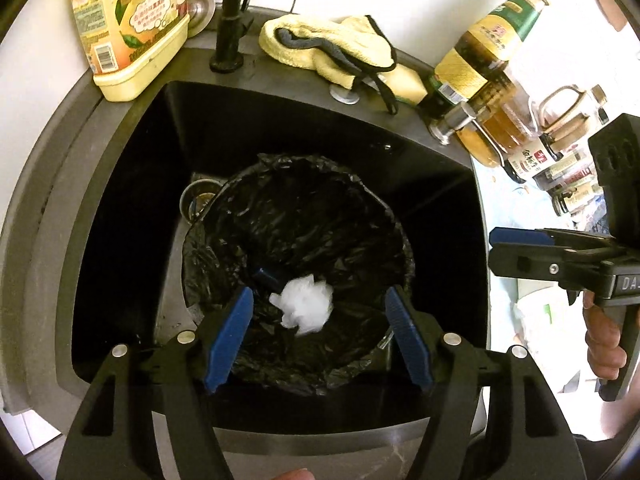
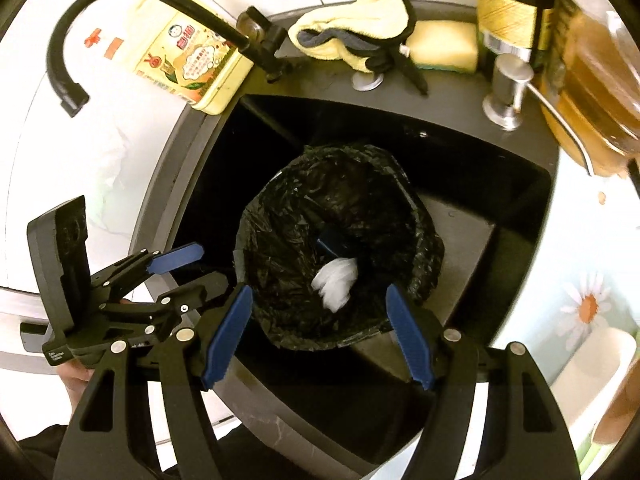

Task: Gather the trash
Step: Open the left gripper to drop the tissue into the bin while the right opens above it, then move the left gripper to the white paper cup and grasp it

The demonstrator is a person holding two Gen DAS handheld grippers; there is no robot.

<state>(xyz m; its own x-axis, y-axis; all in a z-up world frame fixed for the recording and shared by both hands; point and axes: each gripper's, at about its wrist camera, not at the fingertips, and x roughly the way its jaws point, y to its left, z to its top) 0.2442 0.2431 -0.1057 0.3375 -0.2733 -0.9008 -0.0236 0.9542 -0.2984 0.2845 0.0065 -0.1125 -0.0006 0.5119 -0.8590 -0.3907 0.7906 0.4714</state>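
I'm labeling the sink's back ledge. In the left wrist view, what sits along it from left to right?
Yellow detergent bottle → black faucet base → yellow cloth → green-capped bottle → amber oil bottle.

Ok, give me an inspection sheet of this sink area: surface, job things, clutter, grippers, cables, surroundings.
Surface: dark sink set in a grey counter; drain visible beside the bin.
Job's things: bin with black liner stands in the sink; white wad and a blue item lie inside it.
Clutter: soap bottle, yellow cloth, sponge, oil bottles, pump along the rim.
Grippers: left gripper open above the bin, holding nothing; right gripper open, holding nothing.
Cables: nothing seen.
Surroundings: black tap, white tiled wall, jars at the right.
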